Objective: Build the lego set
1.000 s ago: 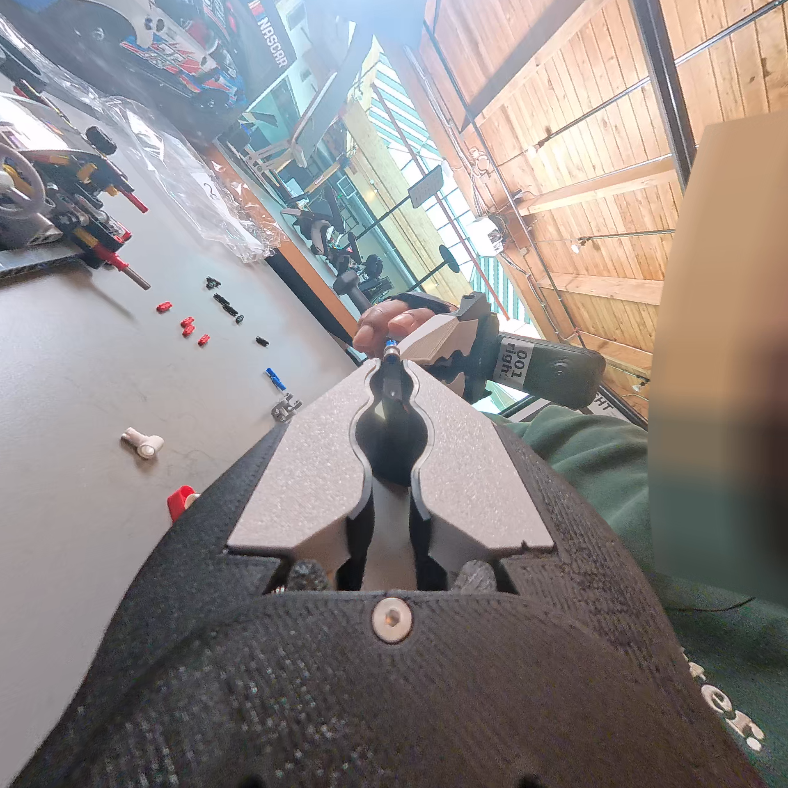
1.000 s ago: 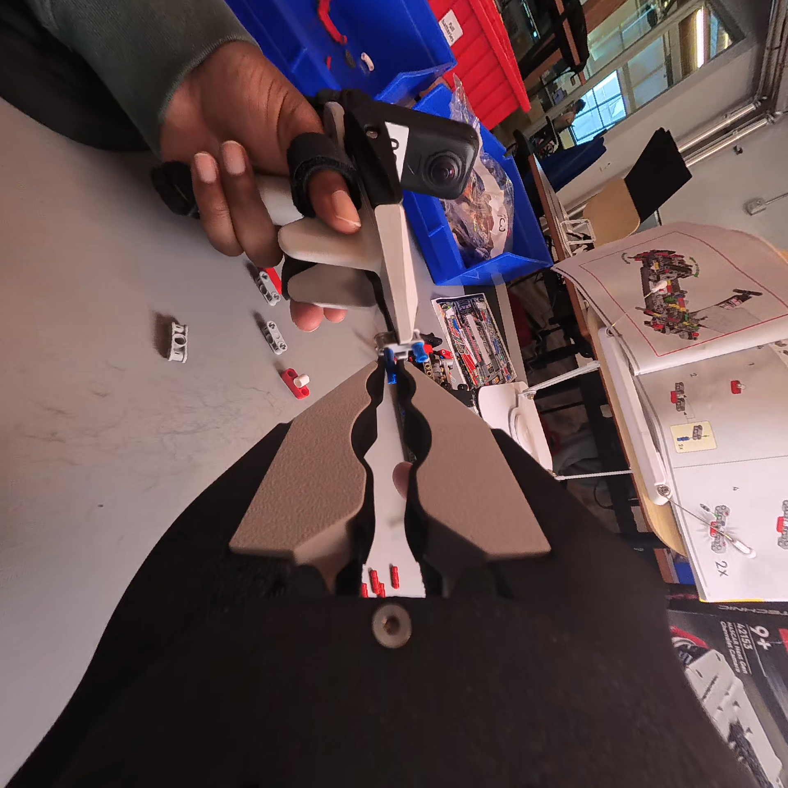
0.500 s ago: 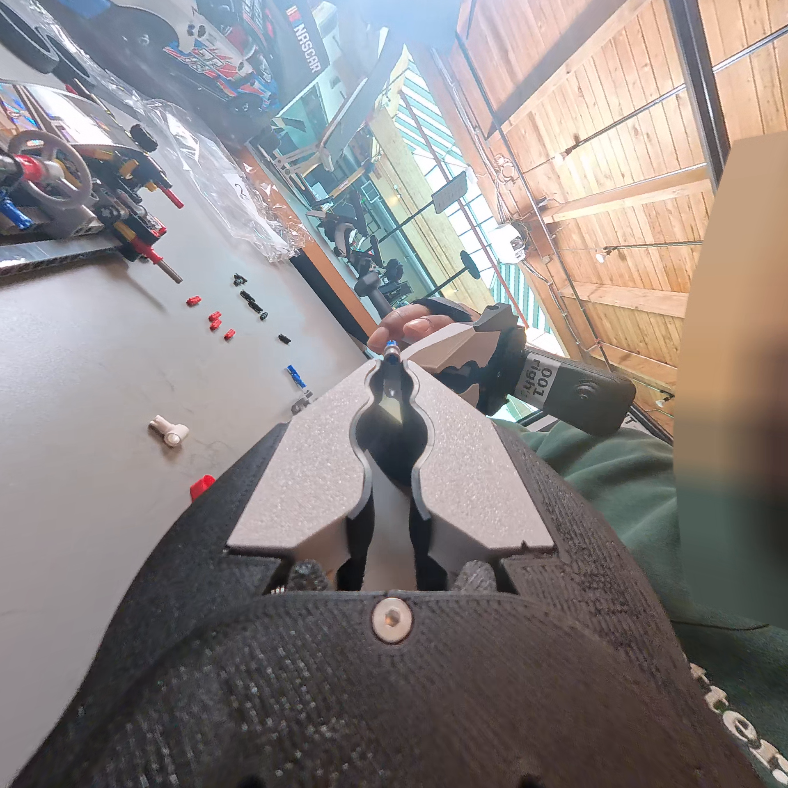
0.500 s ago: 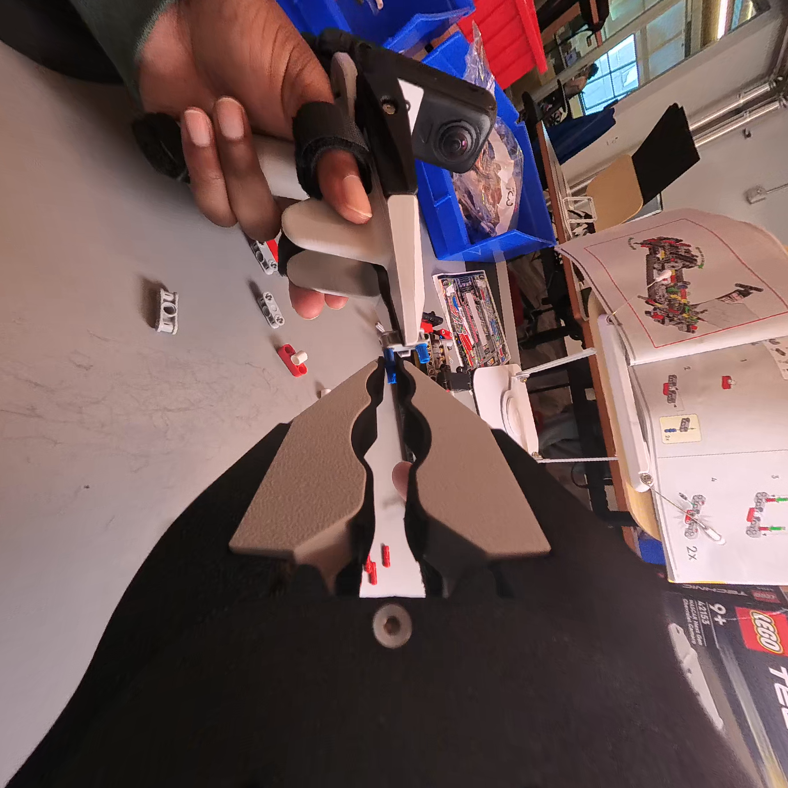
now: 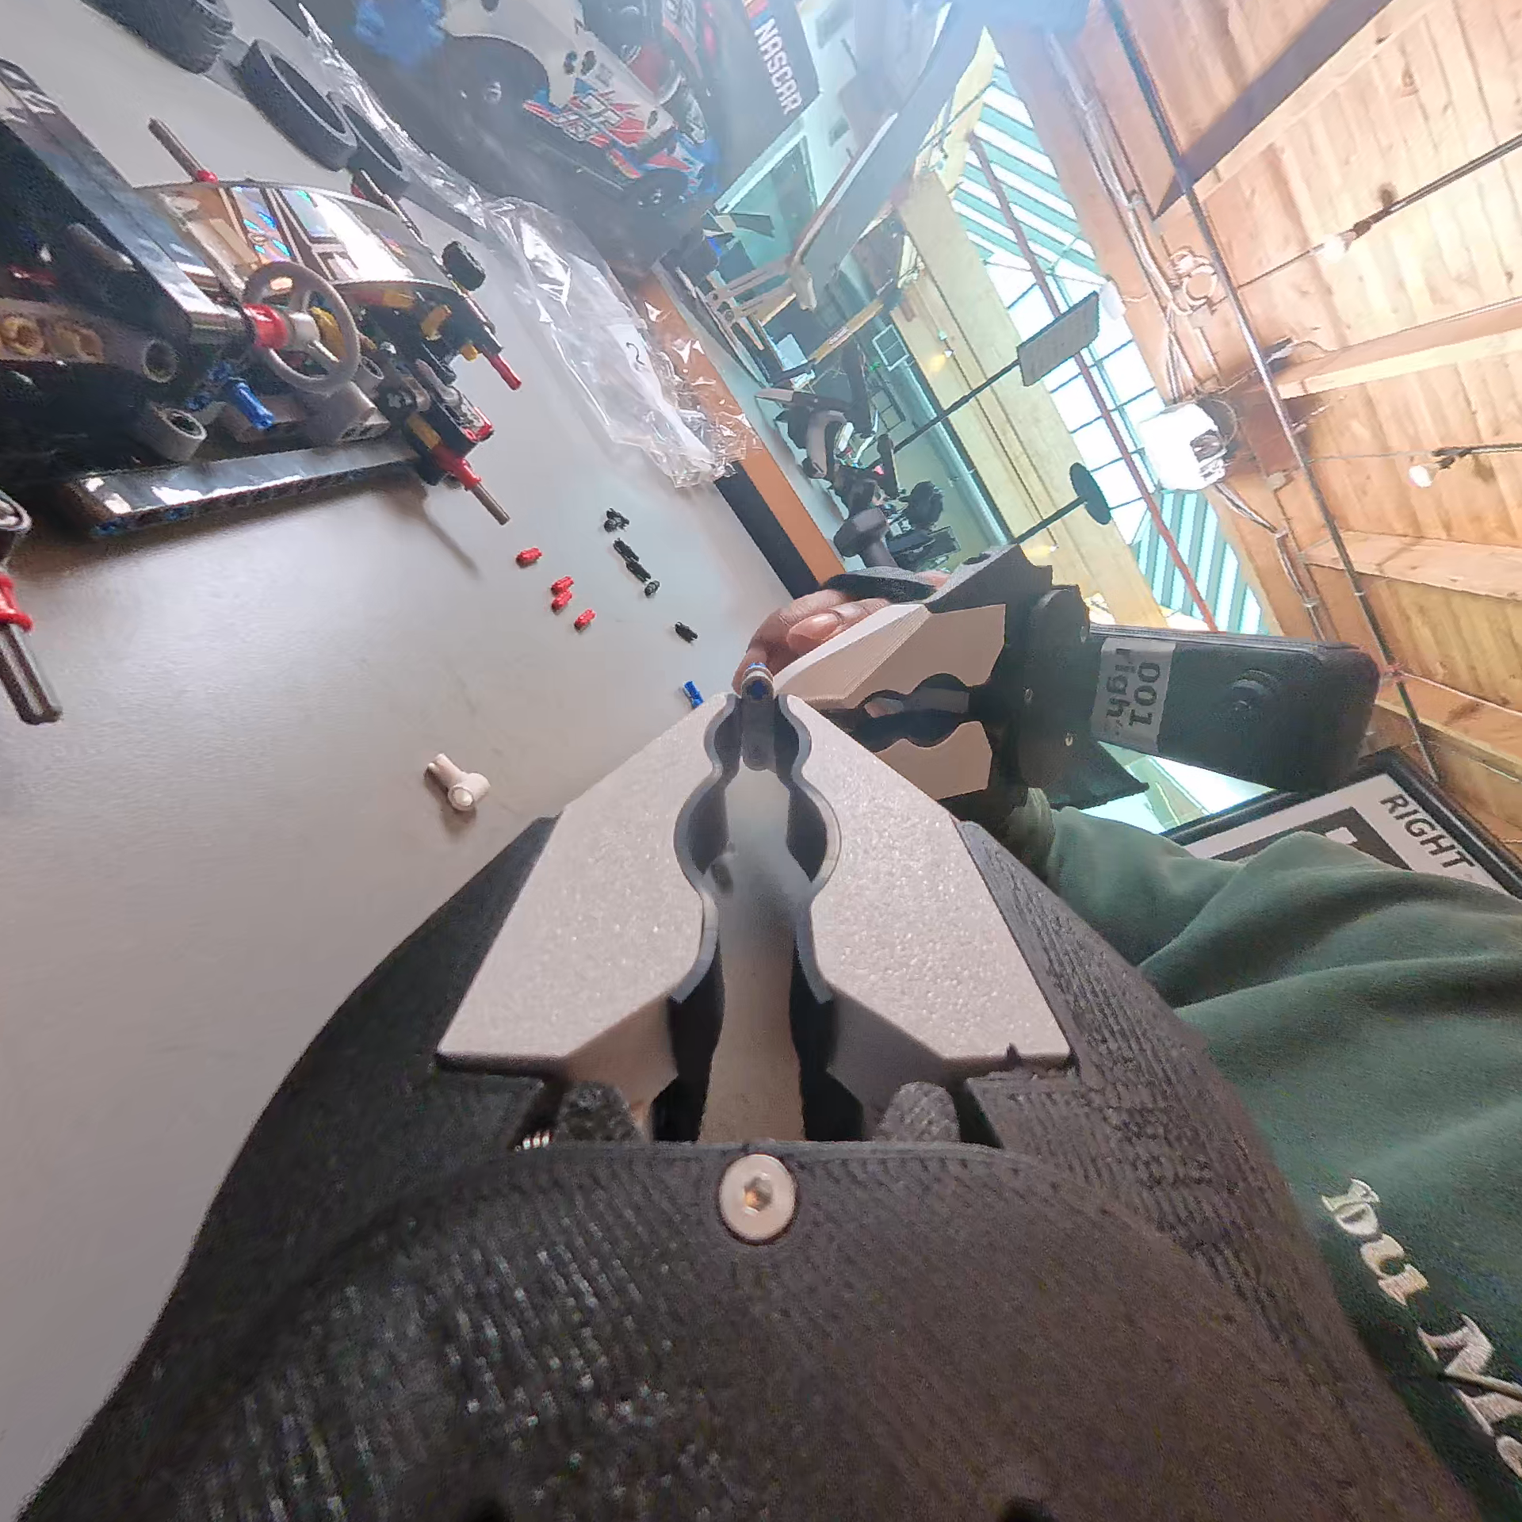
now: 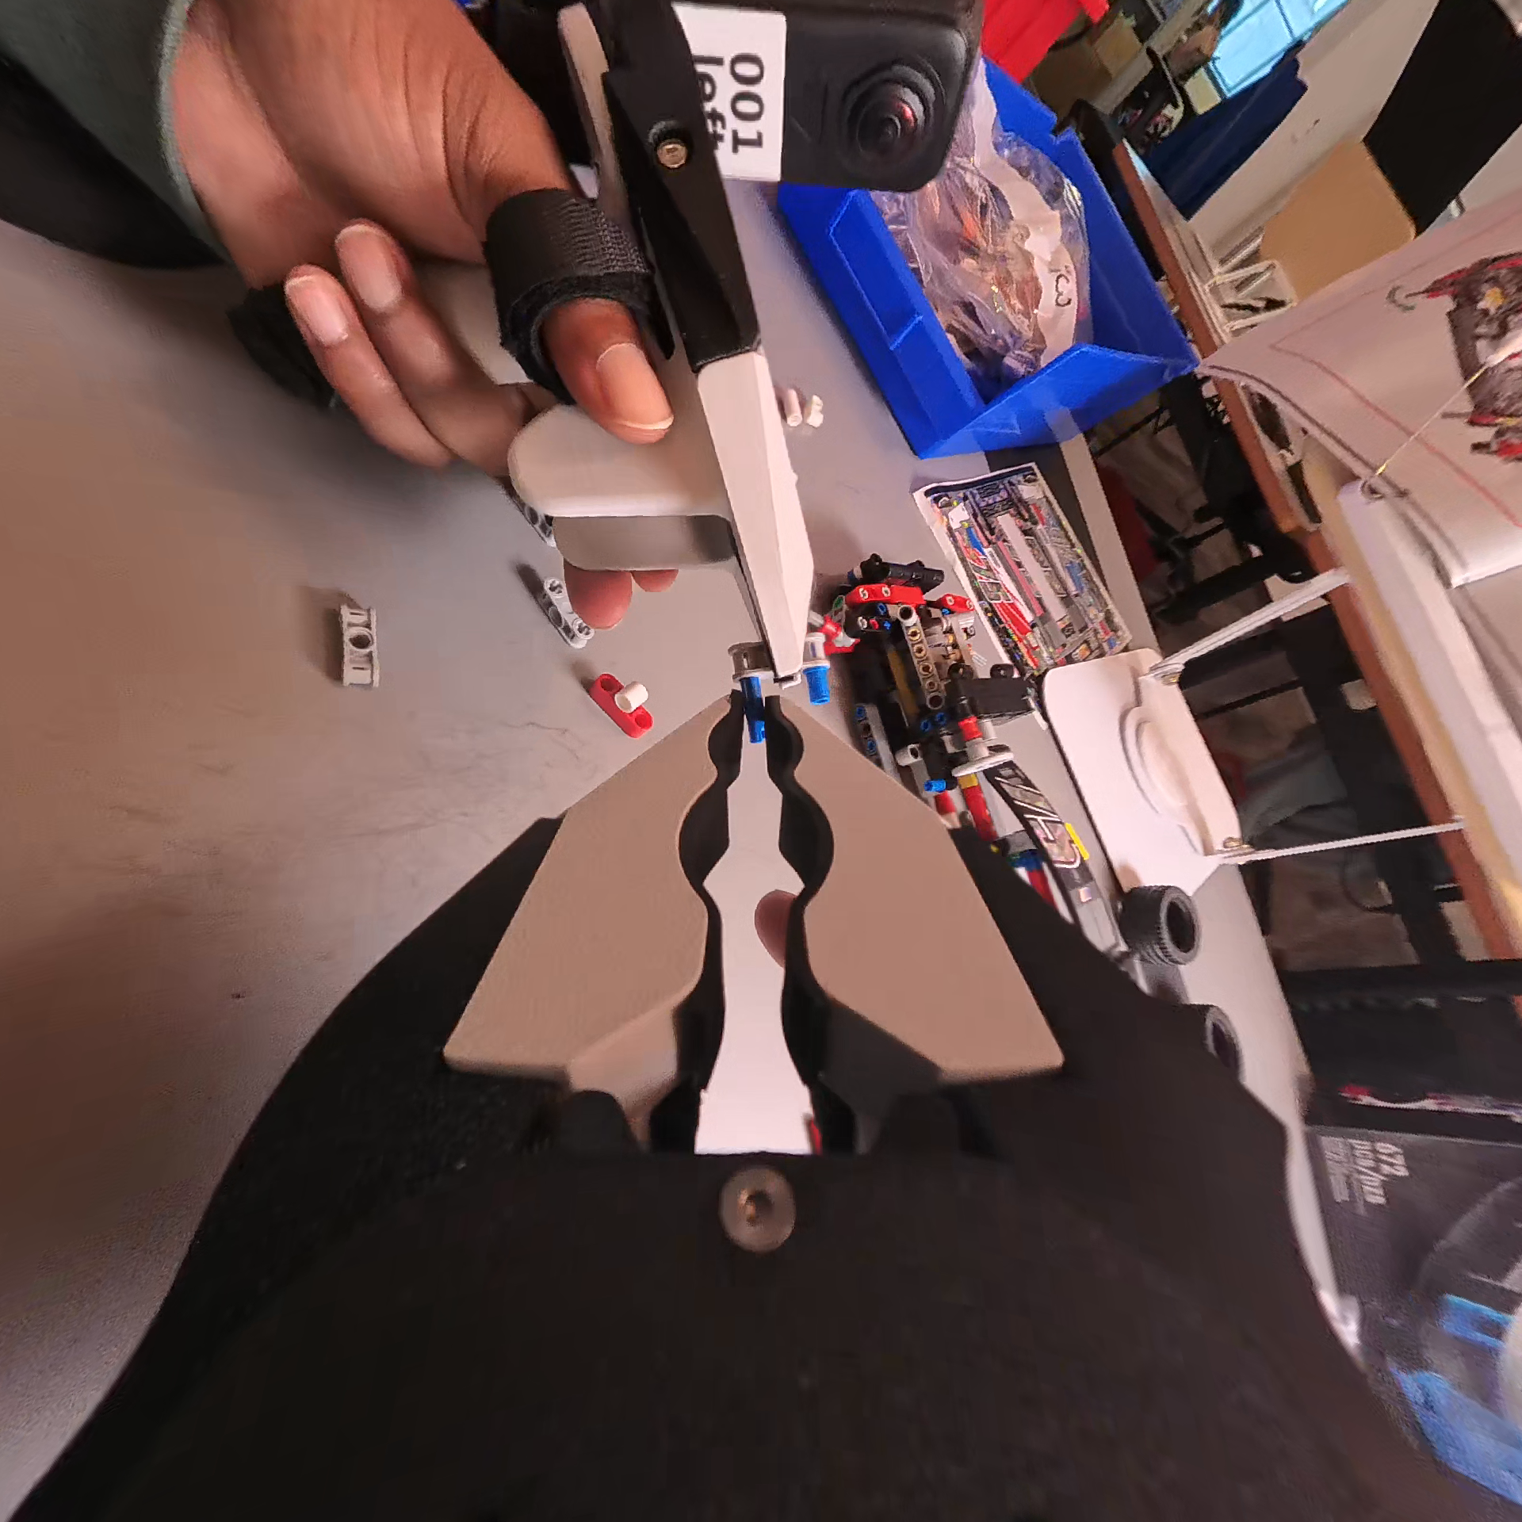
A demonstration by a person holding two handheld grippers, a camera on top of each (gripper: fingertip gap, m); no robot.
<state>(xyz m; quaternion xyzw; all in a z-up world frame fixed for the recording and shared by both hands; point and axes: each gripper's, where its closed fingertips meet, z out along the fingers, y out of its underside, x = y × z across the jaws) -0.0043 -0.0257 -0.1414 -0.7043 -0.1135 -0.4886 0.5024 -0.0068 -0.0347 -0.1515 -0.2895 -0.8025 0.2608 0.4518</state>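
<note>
Up close in the right wrist view, the right gripper (image 6: 753,715) has its two grey fingers pinched on a small blue pin (image 6: 753,710), which stands lengthwise between the tips and pokes out past them. The far end of that pin meets a small grey connector piece (image 6: 751,659) held just beyond, clamped edge-on in the tips of the left gripper (image 6: 784,659). A second blue pin (image 6: 815,677) already sits in the connector's other end, on the far side of the left gripper's fingers. A bare hand (image 6: 428,272) wraps the left gripper's handle, with a black strap over one finger.

From the left wrist view, the left gripper (image 5: 756,710) is closed on the same grey connector piece (image 5: 756,725), with a blue tip showing at its top, and the right gripper (image 5: 770,677) reaches in from the right to touch it.

Both tools hover above a grey table (image 6: 165,807). Just beside the tips lie a red two-hole piece with a white peg (image 6: 619,700) and two small grey liftarms; a grey block (image 6: 359,646) lies farther left. To the right stands the partly built lego car chassis (image 6: 922,683), with a sticker sheet (image 6: 1021,568) beyond it, a blue bin (image 6: 988,329) holding bagged parts, and loose black tyres (image 6: 1157,922) nearer the camera. An open instruction booklet (image 6: 1400,371) stands propped at the right edge.
</note>
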